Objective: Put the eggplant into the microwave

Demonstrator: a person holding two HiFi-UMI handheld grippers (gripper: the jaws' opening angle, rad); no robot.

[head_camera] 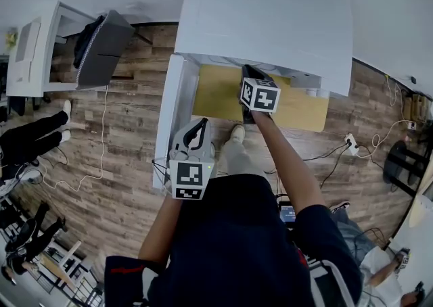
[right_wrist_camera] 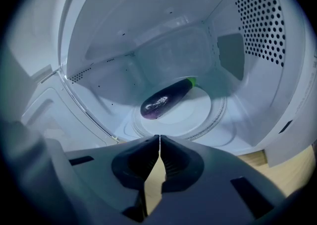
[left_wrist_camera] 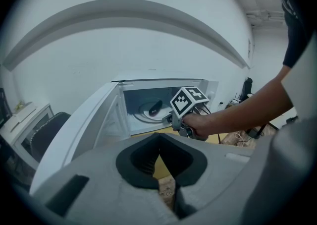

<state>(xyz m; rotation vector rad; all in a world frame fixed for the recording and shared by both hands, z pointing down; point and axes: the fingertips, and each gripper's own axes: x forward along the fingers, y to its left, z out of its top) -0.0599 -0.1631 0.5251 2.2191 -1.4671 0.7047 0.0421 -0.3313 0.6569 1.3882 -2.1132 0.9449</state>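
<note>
A dark purple eggplant with a green stem lies on the glass turntable inside the white microwave. The left gripper view also catches the eggplant through the opening. The microwave door hangs open to the left. My right gripper is at the mouth of the cavity, just in front of the turntable, shut with nothing between its jaws and apart from the eggplant. Its marker cube shows from above. My left gripper hangs back by the open door, also shut and empty.
The microwave stands on a wooden tabletop. A black chair and a white cabinet are at the left. Cables and a power strip lie on the plank floor. Another person's legs show at the left edge.
</note>
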